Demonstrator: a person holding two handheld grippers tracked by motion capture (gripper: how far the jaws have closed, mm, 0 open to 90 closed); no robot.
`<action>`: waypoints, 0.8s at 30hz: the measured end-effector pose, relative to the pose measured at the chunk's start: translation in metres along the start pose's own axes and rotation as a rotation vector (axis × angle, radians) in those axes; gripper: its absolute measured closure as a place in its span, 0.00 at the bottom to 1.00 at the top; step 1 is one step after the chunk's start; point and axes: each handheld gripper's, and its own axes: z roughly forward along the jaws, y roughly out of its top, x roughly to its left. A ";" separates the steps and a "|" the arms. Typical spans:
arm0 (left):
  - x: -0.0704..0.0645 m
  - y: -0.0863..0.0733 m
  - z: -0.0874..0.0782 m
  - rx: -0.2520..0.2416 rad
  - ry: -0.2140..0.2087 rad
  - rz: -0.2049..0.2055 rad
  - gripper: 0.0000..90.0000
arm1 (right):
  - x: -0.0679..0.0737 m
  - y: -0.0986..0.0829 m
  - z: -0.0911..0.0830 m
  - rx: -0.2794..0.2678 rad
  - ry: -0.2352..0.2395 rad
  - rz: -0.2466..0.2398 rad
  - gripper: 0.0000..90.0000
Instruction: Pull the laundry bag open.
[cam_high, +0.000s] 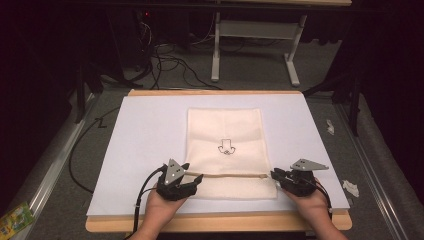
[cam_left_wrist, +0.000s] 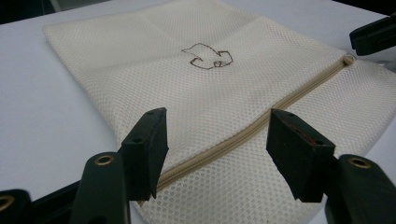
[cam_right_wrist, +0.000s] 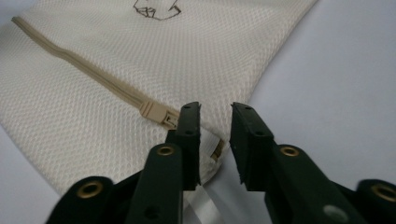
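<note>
Light, floppy mesh bag (cam_high: 225, 150) lies flat at frame centre; left tongs (cam_left_wrist: 215, 154) wide over zipper (cam_left_wrist: 261, 123), right tongs (cam_right_wrist: 215, 140) narrow, empty, beside zipper pull (cam_right_wrist: 158, 113), the best grip.

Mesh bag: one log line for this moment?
mesh bag flat, zipper closed | left gripper open over zipper end | right gripper open at slider

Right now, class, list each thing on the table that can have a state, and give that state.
Mesh bag: lying flat, unfolded.
Zip: closed along its length.
Zip slider: at the end by the right tool.
Left tool: open, straddling the zip's end.
Right tool: open, narrow gap, at the bag's corner.
</note>
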 end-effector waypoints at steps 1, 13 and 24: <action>0.000 0.000 0.000 0.004 -0.001 -0.004 0.43 | 0.000 0.000 0.000 0.000 0.000 0.000 0.79; 0.001 -0.001 -0.001 0.002 -0.002 -0.014 0.44 | 0.004 -0.006 0.010 0.065 -0.013 -0.016 0.77; -0.005 -0.001 0.004 0.017 -0.024 -0.002 0.44 | 0.005 -0.002 0.007 0.065 0.004 -0.036 0.93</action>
